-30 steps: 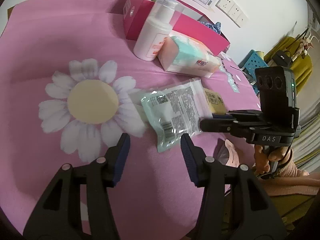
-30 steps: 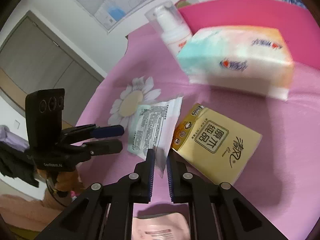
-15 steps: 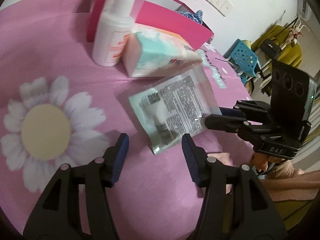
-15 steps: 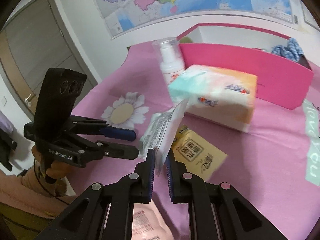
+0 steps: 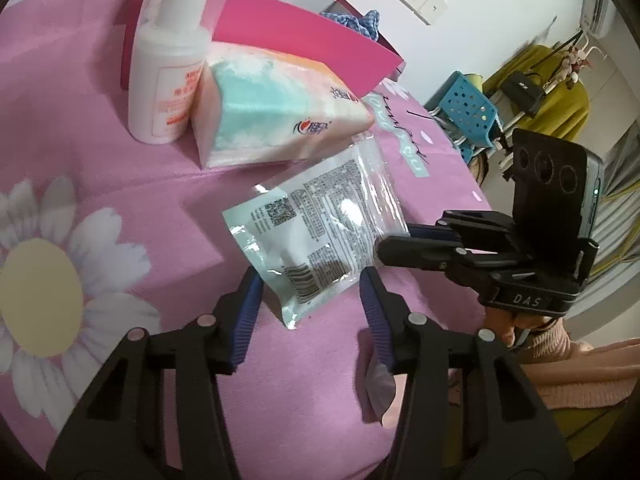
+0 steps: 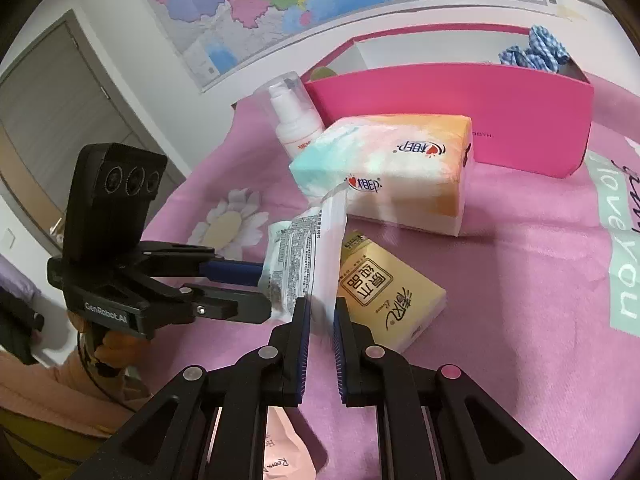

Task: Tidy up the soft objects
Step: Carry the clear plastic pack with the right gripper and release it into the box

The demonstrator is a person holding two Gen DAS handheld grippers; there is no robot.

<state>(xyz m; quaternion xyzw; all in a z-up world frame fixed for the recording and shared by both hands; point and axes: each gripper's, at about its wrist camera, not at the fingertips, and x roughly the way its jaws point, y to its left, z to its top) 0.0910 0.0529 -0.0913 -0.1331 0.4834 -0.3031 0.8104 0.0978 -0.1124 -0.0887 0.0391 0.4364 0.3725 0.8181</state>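
My right gripper [image 6: 319, 312] is shut on the edge of a clear and mint green packet [image 6: 308, 256] and holds it raised above the pink cloth. The packet [image 5: 320, 232] hangs between the fingers of my open left gripper [image 5: 310, 300], which does not grip it. The right gripper also shows in the left wrist view [image 5: 384, 250]. A pastel tissue pack [image 6: 384, 172] lies behind, and a yellow tissue pack [image 6: 384, 304] lies flat under the packet. A pink box [image 6: 460, 96] stands at the back with a blue checked cloth [image 6: 532, 50] in it.
A white pump bottle [image 5: 168, 64] stands left of the pastel tissue pack. A pale pink sachet [image 6: 288, 452] lies under my right gripper near the table's front edge. The pink cloth [image 5: 100, 184] has a daisy print. A blue crate [image 5: 472, 116] and a person's hands lie off the table.
My right gripper has lifted the packet off the cloth and carried it toward the left gripper. The left gripper has moved in so its open fingers stand on either side of the packet.
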